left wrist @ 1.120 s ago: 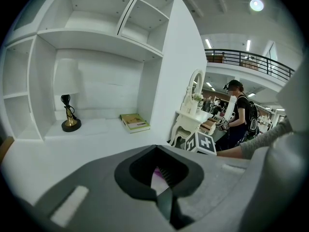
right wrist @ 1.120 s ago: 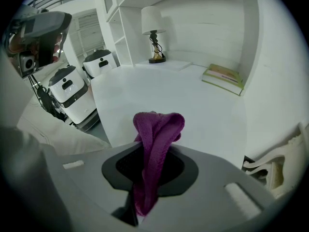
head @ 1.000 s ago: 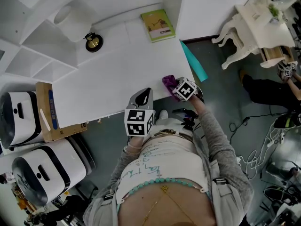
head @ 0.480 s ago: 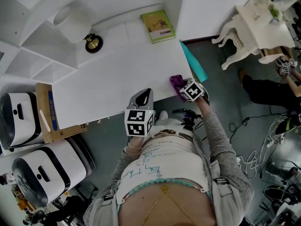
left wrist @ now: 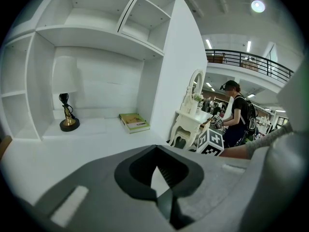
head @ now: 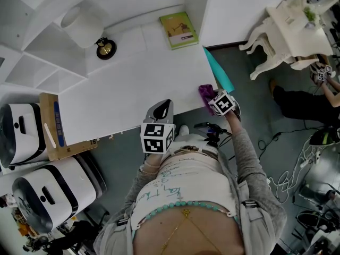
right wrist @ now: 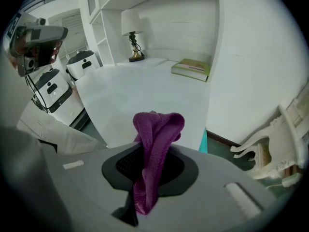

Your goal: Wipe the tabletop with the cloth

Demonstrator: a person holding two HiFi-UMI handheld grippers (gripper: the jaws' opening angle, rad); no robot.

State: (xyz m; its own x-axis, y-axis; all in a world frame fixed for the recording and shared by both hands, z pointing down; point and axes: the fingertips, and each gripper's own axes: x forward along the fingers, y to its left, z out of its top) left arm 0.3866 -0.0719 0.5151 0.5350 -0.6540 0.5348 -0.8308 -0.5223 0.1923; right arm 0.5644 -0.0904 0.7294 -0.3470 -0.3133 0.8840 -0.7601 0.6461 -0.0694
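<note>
A purple cloth (head: 206, 93) (right wrist: 153, 144) is pinched in my right gripper (head: 212, 98) (right wrist: 145, 187), which is shut on it at the near right corner of the white tabletop (head: 138, 84) (right wrist: 145, 88). The cloth bunches up out of the jaws over the table's edge. My left gripper (head: 162, 109) (left wrist: 161, 190) hovers at the table's near edge, left of the right one, shut with nothing between its jaws.
A green book (head: 178, 29) (left wrist: 133, 122) and a small brass lamp (head: 105, 47) (left wrist: 67, 115) stand at the back of the desk under white shelves. A teal strip (head: 219, 69) runs along the desk's right edge. White machines (head: 32, 169) and a wooden box (head: 58, 129) sit left; an ornate white table (head: 287, 25) is right.
My right gripper has slid the purple cloth to the right along the table's near edge, up to the corner. The left gripper has stayed put.
</note>
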